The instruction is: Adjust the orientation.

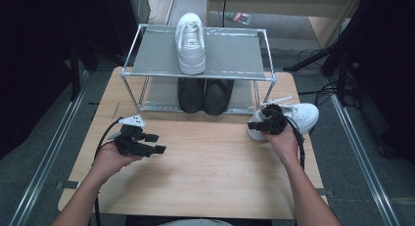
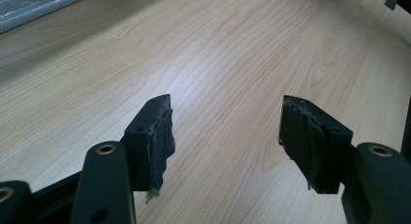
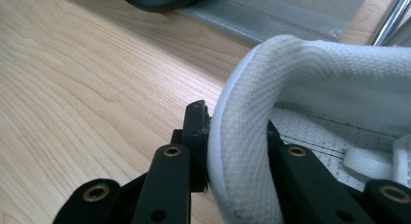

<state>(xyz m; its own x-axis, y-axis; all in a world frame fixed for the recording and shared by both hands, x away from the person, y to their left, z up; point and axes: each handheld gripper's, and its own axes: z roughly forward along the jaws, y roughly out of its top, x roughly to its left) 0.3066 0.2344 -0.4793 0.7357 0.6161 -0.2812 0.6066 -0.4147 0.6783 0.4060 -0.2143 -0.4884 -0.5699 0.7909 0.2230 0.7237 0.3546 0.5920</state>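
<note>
Forearms enter from the bottom of the high view, one hand on each claw.

Right claw: right gripper view shows its two black jaws clamped on the padded heel collar of a white sneaker, one jaw outside the heel wall, the other inside the opening. Woven white lining and a stitched insole show inside; a lace end lies at lower right. High view adds what this close view lacks: the sneaker sits on the table near its right edge, just right of the shoe rack, with the right claw at its near end. Right hand is palm-down, forearm angled in from lower right.

Left claw: left gripper view shows jaws spread wide, nothing between them, worn dark pads facing bare wood. High view places the left claw over the table's left part, pointing right, held by the left hand, well apart from the sneaker.

Rack, high view: a second white sneaker on the top shelf, a pair of black shoes on the lower shelf.
</note>
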